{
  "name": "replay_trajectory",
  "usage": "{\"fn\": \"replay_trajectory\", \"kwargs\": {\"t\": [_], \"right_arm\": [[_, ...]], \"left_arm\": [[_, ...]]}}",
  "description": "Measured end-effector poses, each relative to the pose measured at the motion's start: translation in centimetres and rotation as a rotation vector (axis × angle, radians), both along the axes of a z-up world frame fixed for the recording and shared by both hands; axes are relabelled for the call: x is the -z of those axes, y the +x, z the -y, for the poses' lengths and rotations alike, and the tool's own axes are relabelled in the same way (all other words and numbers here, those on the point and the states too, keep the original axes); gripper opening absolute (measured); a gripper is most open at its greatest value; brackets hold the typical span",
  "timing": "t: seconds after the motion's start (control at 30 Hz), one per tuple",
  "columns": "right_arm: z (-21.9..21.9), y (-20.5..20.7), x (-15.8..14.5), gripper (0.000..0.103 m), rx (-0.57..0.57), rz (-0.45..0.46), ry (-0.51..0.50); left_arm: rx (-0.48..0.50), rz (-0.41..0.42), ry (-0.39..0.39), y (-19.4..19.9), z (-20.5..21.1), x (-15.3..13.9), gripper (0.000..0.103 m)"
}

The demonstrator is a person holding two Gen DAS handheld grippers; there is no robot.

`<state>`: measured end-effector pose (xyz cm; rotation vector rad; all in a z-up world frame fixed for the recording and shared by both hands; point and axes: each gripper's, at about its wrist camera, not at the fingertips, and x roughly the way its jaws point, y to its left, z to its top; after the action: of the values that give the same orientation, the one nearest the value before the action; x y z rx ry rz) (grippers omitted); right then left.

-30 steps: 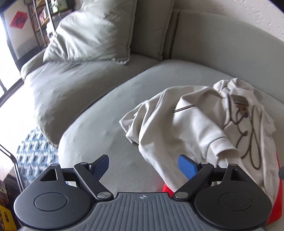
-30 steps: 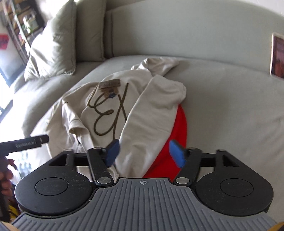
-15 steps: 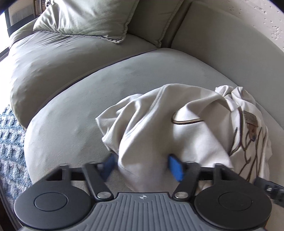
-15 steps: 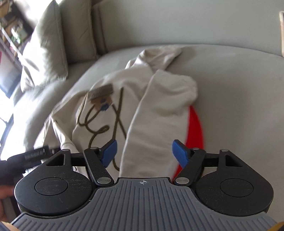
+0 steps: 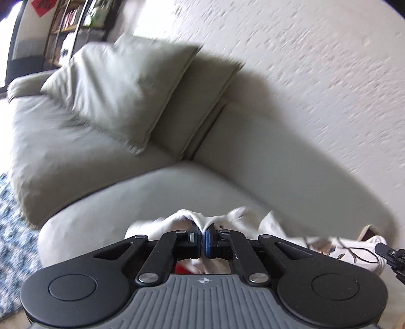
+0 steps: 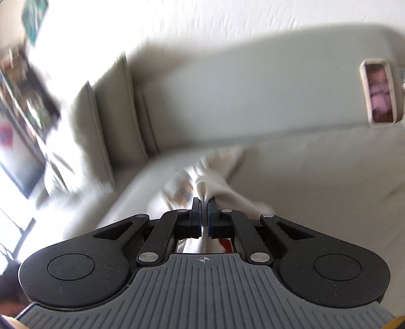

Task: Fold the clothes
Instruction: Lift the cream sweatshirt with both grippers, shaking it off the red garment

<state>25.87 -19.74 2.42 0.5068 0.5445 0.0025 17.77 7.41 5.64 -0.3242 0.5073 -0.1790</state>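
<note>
Listing from left to right, left wrist view first. Patterned blue-and-white rug (image 5: 10,227): at the far left edge, on the floor beside the sofa. Shelving unit (image 5: 73,22): top left, blurred, contents unreadable. Grey-green sofa (image 5: 106,202): fills the middle of the frame, its seat curving round toward the right. Two loose cushions (image 5: 121,83): propped against the sofa back, one overlapping the other. Textured white wall (image 5: 303,63): behind the sofa, upper right. Left hand-held gripper (image 5: 202,236): bottom centre, blue pads clenched together on a raised fold of the cream sweatshirt (image 5: 253,222). Sweatshirt: lies on the sofa seat, spreading from the pads to the right, dark brown lettering partly visible near the right edge. Red item (image 5: 183,268): a small patch seen beneath the linkage, under the cream cloth; identity unclear. Black tip of the other tool (image 5: 389,255): far right edge, touching or just over the sweatshirt.

Right wrist view, heavily motion-blurred. Window and dark frame (image 6: 22,164): far left, overexposed. Sofa back cushions (image 6: 114,114): left of centre. Right hand-held gripper (image 6: 204,215): bottom centre, pads nearly together, gripping a thin ridge of the same sweatshirt (image 6: 215,174), which trails away over the seat. Framed picture (image 6: 381,92): upper right, resting against the sofa back.
</note>
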Motion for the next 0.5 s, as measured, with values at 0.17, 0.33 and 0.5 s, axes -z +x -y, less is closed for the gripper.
{"fn": "replay_trajectory", "kwargs": {"t": [0.17, 0.33, 0.5], "right_arm": [[4.8, -8.2, -7.6, 0.003, 0.109, 0.212, 0.035], [11.1, -17.7, -14.1, 0.003, 0.237, 0.372, 0.06], [13.9, -25.2, -16.0, 0.003, 0.308, 0.383, -0.038]], "left_arm": [[0.076, 0.183, -0.111, -4.9, 3.3, -6.1, 0.002], [0.191, 0.281, -0.193, -10.2, 6.5, -9.8, 0.002], [0.281, 0.163, -0.094, -12.7, 10.3, -7.0, 0.002]]}}
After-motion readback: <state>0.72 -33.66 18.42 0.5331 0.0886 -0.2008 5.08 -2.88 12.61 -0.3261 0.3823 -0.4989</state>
